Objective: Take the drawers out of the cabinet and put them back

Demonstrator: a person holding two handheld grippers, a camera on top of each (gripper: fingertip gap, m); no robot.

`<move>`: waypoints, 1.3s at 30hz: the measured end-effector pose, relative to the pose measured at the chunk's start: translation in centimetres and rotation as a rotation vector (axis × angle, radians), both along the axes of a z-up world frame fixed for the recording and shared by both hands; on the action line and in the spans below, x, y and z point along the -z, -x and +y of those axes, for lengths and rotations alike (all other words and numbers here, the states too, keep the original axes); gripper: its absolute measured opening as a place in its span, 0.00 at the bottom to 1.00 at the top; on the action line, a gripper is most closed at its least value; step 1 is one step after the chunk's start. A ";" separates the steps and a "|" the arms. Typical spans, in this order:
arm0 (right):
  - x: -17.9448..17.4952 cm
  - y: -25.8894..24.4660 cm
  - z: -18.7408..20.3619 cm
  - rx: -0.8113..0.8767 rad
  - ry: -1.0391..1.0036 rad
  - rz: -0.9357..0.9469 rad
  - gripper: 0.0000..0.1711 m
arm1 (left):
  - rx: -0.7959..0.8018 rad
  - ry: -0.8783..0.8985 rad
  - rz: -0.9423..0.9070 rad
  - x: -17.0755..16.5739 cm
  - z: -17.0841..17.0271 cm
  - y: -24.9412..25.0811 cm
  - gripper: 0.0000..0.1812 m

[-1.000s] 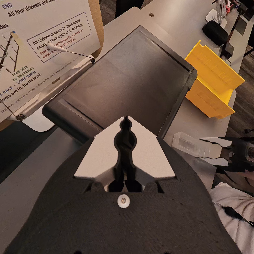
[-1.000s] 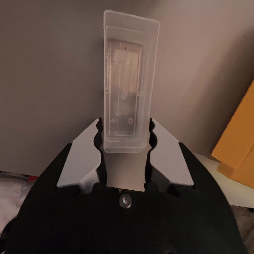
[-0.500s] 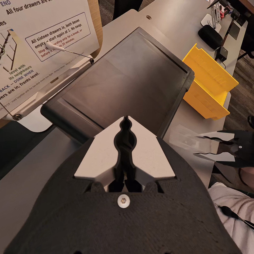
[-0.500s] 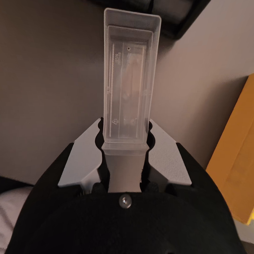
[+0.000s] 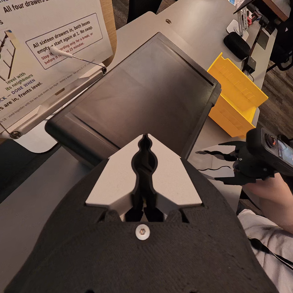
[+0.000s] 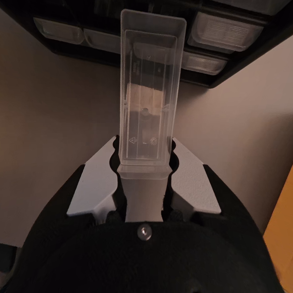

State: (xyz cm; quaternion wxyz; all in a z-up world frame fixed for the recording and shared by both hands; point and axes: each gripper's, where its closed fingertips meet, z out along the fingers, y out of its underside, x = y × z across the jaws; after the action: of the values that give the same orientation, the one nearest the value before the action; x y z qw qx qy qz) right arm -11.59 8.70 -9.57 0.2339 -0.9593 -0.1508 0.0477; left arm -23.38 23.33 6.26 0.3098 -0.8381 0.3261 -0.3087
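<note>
The black cabinet (image 5: 142,95) stands on the grey table, seen from above in the left wrist view. My left gripper (image 5: 145,134) is shut and empty, just over the cabinet's near top edge. My right gripper (image 6: 144,139) is shut on a clear plastic drawer (image 6: 150,88), holding it by its near end above the table. The drawer points at the cabinet front (image 6: 237,66), where several clear drawers (image 6: 222,33) sit in their slots. In the left wrist view the right gripper (image 5: 206,160) is at the cabinet's right front corner; the drawer is barely visible there.
A yellow bin (image 5: 234,98) stands on the table right of the cabinet and shows at the right edge of the right wrist view (image 6: 282,222). An instruction sheet on a stand (image 5: 47,52) is left of the cabinet. A person's arm (image 5: 269,198) holds the right gripper.
My right gripper closed on the clear drawer, lifted it off the table and carried it toward the cabinet front, which has come into view. My left gripper stayed shut over the cabinet.
</note>
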 end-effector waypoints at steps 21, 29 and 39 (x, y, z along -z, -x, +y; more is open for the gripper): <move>0.4 0.0 0.0 0.029 0.107 -0.053 0.36 | 0.022 0.004 -0.006 0.0 0.1 -0.3 0.00; -0.4 0.0 -0.1 -0.012 0.176 -0.069 0.36 | 0.025 0.009 -0.009 0.0 0.1 -0.3 0.00; -1.0 -0.5 0.1 -0.032 0.188 -0.069 0.36 | 0.030 0.014 -0.010 0.0 0.1 -0.3 0.00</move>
State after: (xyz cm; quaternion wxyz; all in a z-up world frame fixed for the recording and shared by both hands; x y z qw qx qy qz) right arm -11.07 8.75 -8.54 0.1368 -0.9756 -0.1688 0.0324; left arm -23.11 23.42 6.27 0.3008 -0.8336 0.3350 -0.3200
